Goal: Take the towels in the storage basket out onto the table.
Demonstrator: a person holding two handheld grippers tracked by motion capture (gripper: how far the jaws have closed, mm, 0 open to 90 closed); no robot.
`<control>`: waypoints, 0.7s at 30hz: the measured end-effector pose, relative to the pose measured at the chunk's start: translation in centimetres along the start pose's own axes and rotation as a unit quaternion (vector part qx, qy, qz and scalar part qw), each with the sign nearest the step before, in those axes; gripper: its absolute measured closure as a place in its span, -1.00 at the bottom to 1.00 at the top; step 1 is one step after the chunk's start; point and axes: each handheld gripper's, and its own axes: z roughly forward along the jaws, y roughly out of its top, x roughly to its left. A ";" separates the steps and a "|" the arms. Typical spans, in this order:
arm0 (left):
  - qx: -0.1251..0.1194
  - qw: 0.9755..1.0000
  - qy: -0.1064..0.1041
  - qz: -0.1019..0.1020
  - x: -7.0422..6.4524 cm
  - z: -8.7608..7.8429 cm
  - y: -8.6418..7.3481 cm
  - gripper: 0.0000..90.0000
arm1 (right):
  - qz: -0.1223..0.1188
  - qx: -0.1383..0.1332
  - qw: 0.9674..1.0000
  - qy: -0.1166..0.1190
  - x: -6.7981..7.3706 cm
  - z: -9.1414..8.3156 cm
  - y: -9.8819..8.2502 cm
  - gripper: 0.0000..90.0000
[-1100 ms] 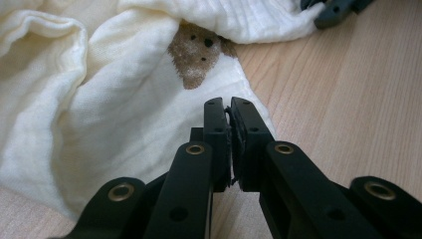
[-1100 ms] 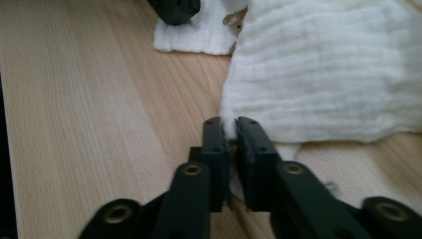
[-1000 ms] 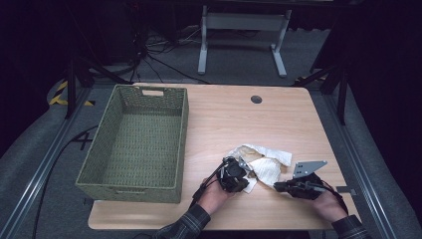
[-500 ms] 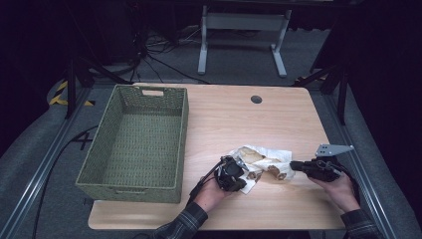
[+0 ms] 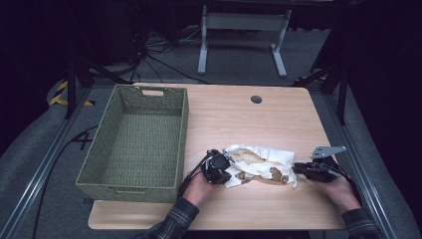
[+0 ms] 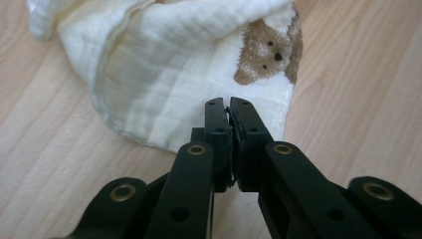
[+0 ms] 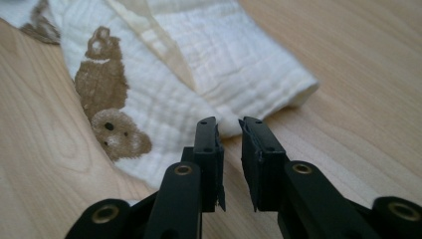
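A cream muslin cloth [image 5: 259, 159] printed with brown bears lies stretched out near the table's front edge. At the cloth's left end my left gripper [image 5: 217, 168] is shut, its jaws pressed together over the cloth's hem [image 6: 174, 64], which it seems to pinch [image 6: 230, 107]. At the right end my right gripper [image 5: 298, 169] points left. Its jaws have just been opening and now stand a little apart [image 7: 229, 124]. The cloth's corner [image 7: 199, 64] lies just beyond their tips, with nothing pressed between them. A bear print [image 7: 117, 134] sits left of that gripper.
A green woven basket [image 5: 184, 134] stands on the left half of the wooden table [image 5: 249, 119], close to my left hand. A round cable hole [image 5: 256, 99] sits at the table's back. A metal stand rests on the floor beyond the table.
My right gripper drew the cloth's end to the right, then parted its jaws. My left gripper shifted left, and the cloth now lies longer and flatter between the two.
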 end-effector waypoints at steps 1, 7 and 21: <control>-0.001 1.000 0.000 -0.003 0.0 -0.1 0.0 0.91 | 0.000 -0.008 1.000 0.004 0.1 -0.3 0.0 0.72; -0.034 0.999 -0.010 0.014 -1.0 -0.5 0.4 0.93 | -0.022 -0.023 0.998 0.054 1.6 -1.1 -0.1 0.90; -0.014 1.000 -0.013 0.001 -1.1 0.6 0.1 0.98 | -0.040 0.033 0.996 0.066 2.5 0.6 -0.7 0.99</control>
